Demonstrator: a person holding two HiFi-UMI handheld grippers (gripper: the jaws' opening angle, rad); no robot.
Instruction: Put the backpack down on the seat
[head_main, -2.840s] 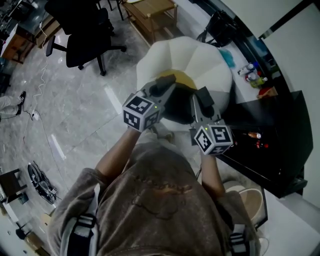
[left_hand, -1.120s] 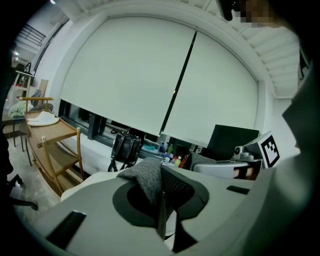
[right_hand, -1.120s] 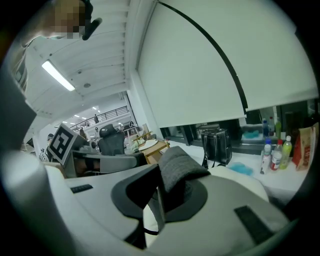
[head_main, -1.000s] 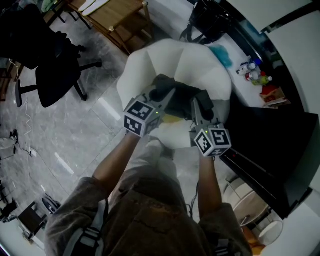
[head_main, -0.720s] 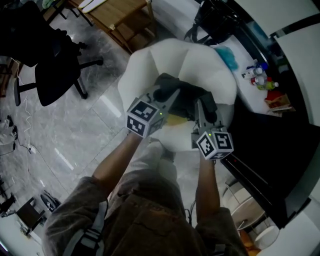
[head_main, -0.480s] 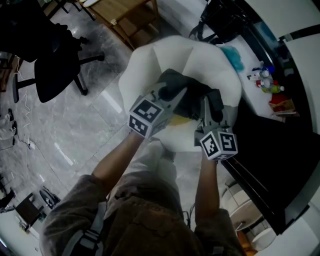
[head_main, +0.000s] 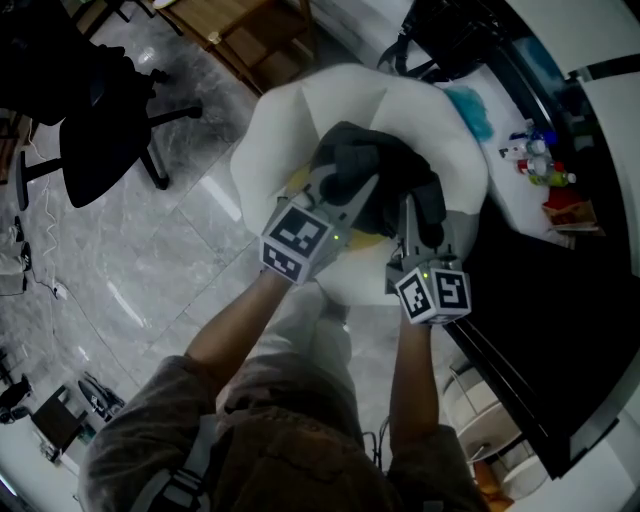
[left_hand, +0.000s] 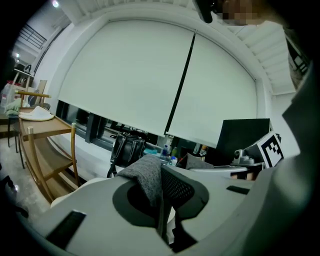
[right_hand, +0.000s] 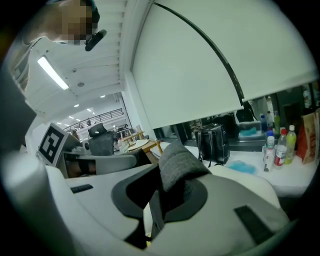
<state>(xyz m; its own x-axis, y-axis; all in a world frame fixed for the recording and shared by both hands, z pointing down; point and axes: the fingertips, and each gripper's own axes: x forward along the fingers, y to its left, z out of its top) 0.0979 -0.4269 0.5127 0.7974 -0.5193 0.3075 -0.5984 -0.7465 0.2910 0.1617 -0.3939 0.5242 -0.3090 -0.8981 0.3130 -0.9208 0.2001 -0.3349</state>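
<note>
A dark grey backpack (head_main: 378, 178) hangs low over the white padded seat (head_main: 270, 140), with a bit of yellow showing under it. Whether it rests on the cushion I cannot tell. My left gripper (head_main: 347, 195) is shut on a grey woven strap (left_hand: 148, 177) of the backpack, and the strap runs down between the jaws of the left gripper (left_hand: 162, 202). My right gripper (head_main: 408, 218) is shut on another grey padded strap (right_hand: 177, 165), pinched between the jaws of the right gripper (right_hand: 157, 200). The two grippers stand side by side at the seat's near edge.
A black office chair (head_main: 100, 120) stands on the tiled floor at the left. A wooden rack (head_main: 240, 30) lies beyond the seat. On the white ledge are a black handbag (head_main: 450, 35), a blue cloth (head_main: 472, 108) and several bottles (head_main: 540, 165). A black desk (head_main: 560, 300) is at the right.
Both grippers have sunk with the backpack and carried it further over the white seat. The backpack now covers more of the cushion's middle.
</note>
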